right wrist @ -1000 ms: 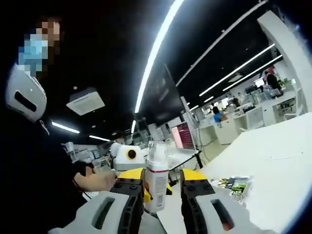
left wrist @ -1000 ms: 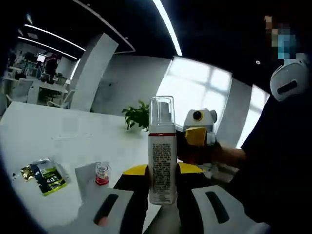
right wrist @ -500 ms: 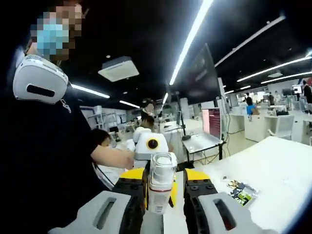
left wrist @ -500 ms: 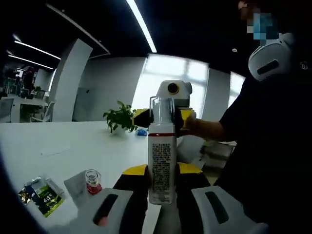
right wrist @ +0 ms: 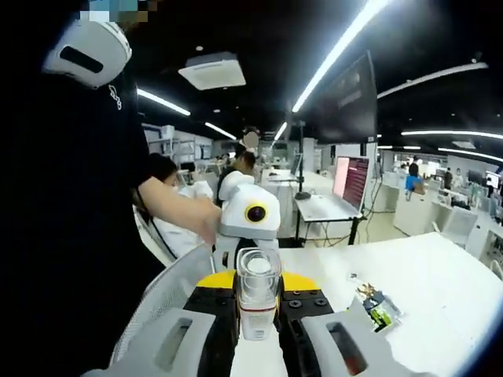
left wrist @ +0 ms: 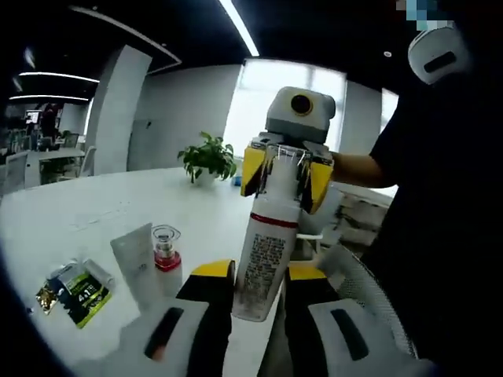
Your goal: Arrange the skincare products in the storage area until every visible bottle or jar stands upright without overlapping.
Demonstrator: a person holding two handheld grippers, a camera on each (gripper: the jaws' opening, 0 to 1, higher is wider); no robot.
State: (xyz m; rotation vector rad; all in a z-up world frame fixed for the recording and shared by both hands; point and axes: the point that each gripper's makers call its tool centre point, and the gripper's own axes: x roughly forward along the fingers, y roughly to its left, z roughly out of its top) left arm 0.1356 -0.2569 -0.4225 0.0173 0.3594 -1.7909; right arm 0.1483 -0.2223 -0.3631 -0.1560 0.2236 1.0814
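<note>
A white pump bottle (left wrist: 266, 251) with a red band and a clear cap leans to the right above the table. My left gripper (left wrist: 256, 276) is shut on its lower body. My right gripper (left wrist: 284, 169) comes in from the far side, with its yellow jaws clamped on the clear cap. In the right gripper view the bottle (right wrist: 258, 292) points its cap at the camera between the right gripper (right wrist: 258, 289) jaws, and the left gripper (right wrist: 250, 215) faces me behind it. A small clear jar with a red base (left wrist: 166, 250) stands upright on the table.
A white tube (left wrist: 134, 263) lies beside the jar, and a green sachet (left wrist: 75, 287) lies left of it; the sachet (right wrist: 376, 306) also lies on the white table (right wrist: 440, 290). A potted plant (left wrist: 208, 158) stands farther back. The person's sleeve (left wrist: 440, 220) is close on the right.
The right gripper has closed on the bottle's cap, where before it hung just behind it. The bottle now leans to the right. Both cameras have shifted.
</note>
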